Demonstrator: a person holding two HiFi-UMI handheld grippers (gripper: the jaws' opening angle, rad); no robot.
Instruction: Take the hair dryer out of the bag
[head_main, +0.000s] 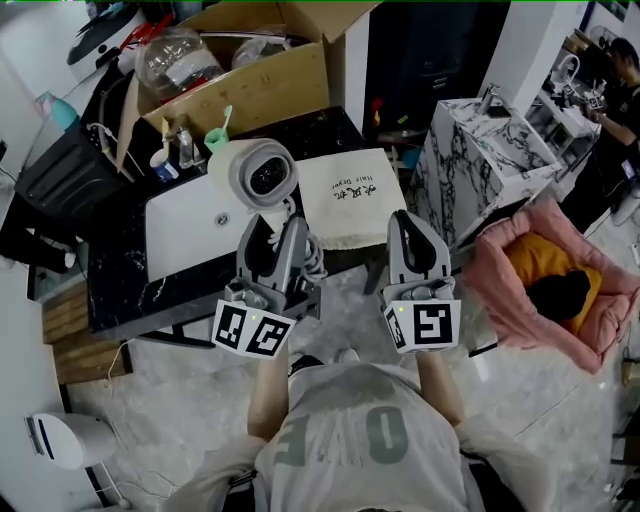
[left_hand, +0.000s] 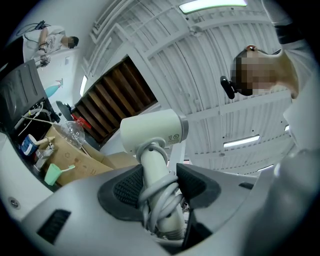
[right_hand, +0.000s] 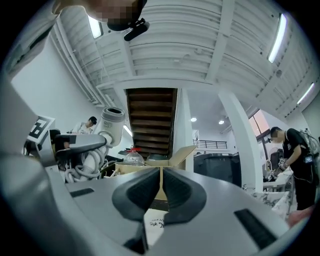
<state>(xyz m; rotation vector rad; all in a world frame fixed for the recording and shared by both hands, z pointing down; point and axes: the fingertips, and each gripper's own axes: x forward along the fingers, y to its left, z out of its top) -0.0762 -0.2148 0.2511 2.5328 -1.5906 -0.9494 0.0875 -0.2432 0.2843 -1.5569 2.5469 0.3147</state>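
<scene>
The white hair dryer (head_main: 262, 175) stands upright in the air, its round grey-rimmed end facing up toward the head view. My left gripper (head_main: 277, 243) is shut on the hair dryer's handle, where the cord is coiled. The left gripper view has the dryer (left_hand: 152, 132) rising between the dark pads of that gripper (left_hand: 157, 186). The cream drawstring bag (head_main: 350, 198) lies flat on the dark table (head_main: 120, 290), just right of the dryer. Near the bag's front right corner my right gripper (head_main: 408, 228) is shut with nothing in it. In the right gripper view the pads (right_hand: 161, 192) meet over the bag (right_hand: 155, 222).
An open cardboard box (head_main: 240, 80) with clear containers fills the back of the table. A white basin (head_main: 185, 240) and a green cup (head_main: 217, 138) sit at the left. A marble block (head_main: 480, 160) and a pink pet bed (head_main: 545, 285) stand to the right. A person (head_main: 615, 70) works far right.
</scene>
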